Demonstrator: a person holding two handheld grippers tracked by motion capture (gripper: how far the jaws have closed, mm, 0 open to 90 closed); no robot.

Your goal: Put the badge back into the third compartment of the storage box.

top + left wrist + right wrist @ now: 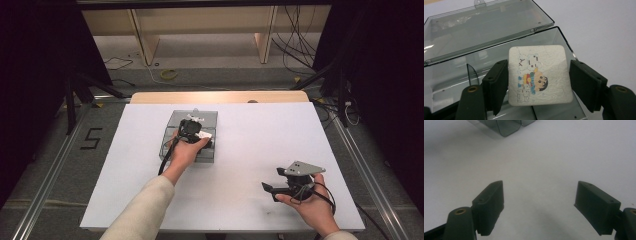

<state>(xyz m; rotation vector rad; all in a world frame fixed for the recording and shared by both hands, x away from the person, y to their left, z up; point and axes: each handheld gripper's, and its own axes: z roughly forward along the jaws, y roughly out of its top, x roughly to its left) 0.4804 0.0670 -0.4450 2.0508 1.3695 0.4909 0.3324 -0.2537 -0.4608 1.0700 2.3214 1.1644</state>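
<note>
A clear grey plastic box point(173, 123) stands open on the white table, its lid point(486, 22) folded back at the far side. My left gripper point(192, 128) hovers over the box. A square white card point(540, 75) with a cartoon child printed on it sits between the jaws of the left gripper point(539, 64), both pads against its side edges, above a box compartment with a divider point(472, 73). My right gripper point(270, 191) rests low near the table's front right, pointing left; in the right gripper view it point(539, 195) is open over bare table.
The white table top point(250, 150) spreads between the box and the right gripper. A corner of the box point(504, 127) shows far ahead of the right jaws. A wooden strip point(220, 96) borders the table's far edge; cables lie on the floor beyond.
</note>
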